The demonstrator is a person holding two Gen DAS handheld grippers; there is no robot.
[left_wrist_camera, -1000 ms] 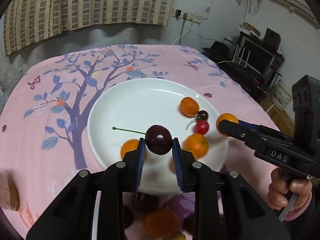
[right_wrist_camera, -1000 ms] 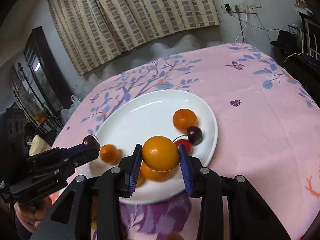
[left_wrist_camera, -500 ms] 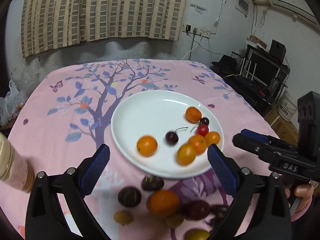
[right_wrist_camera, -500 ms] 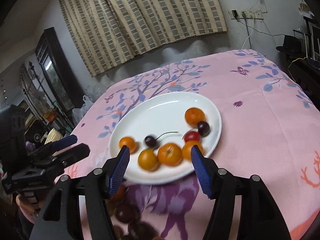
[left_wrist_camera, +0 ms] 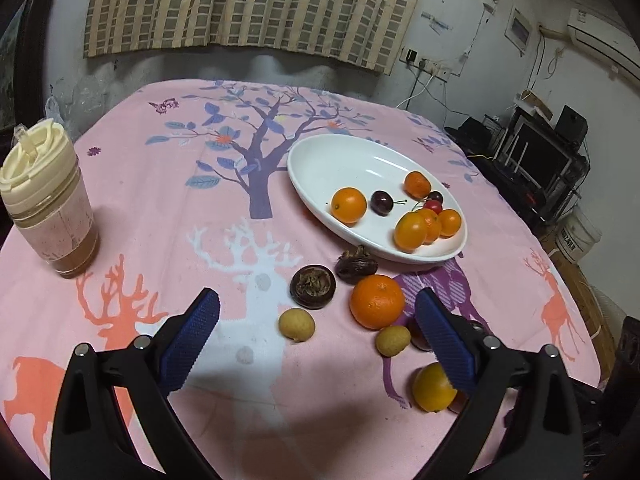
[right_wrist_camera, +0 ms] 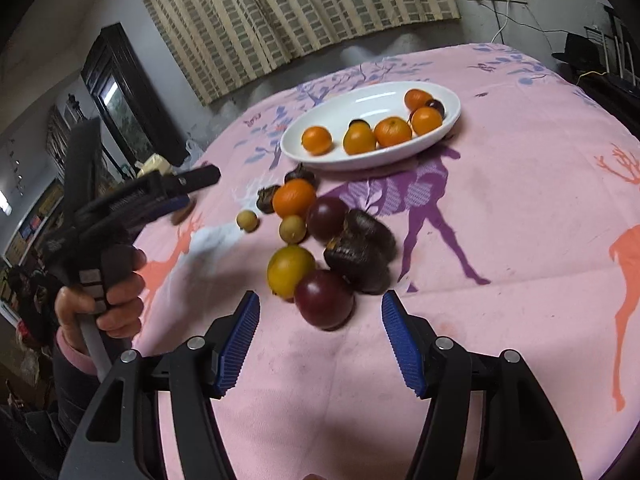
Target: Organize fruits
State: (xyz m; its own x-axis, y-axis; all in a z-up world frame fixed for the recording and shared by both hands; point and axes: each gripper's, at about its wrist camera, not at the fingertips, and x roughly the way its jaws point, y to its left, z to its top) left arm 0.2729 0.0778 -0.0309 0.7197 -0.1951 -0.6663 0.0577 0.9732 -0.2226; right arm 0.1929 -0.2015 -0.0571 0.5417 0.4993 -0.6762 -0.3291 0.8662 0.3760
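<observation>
Both tongs are seen open and empty above the pink-clothed bench (left_wrist_camera: pixel 160 208).

Left tongs (left_wrist_camera: pixel 316 328): blue pads spread wide. A small yellow-brown fruit (left_wrist_camera: pixel 296 324) and a dark round husked fruit (left_wrist_camera: pixel 312 286) lie on the cloth just ahead, between the lines of the two pads; a large orange (left_wrist_camera: pixel 377 301) lies beside them, toward the right pad.

Right tongs (right_wrist_camera: pixel 320 330): pads parted, nothing pressed. A dark red plum (right_wrist_camera: pixel 324 298) lies just ahead of the gap, with a yellow fruit (right_wrist_camera: pixel 290 270) touching it on its left.

White plate (left_wrist_camera: pixel 320 160): placed well beyond the loose fruit; small oranges and cherries are held on its near-right part.

A lidded cup (left_wrist_camera: pixel 48 200) stands at far left.
</observation>
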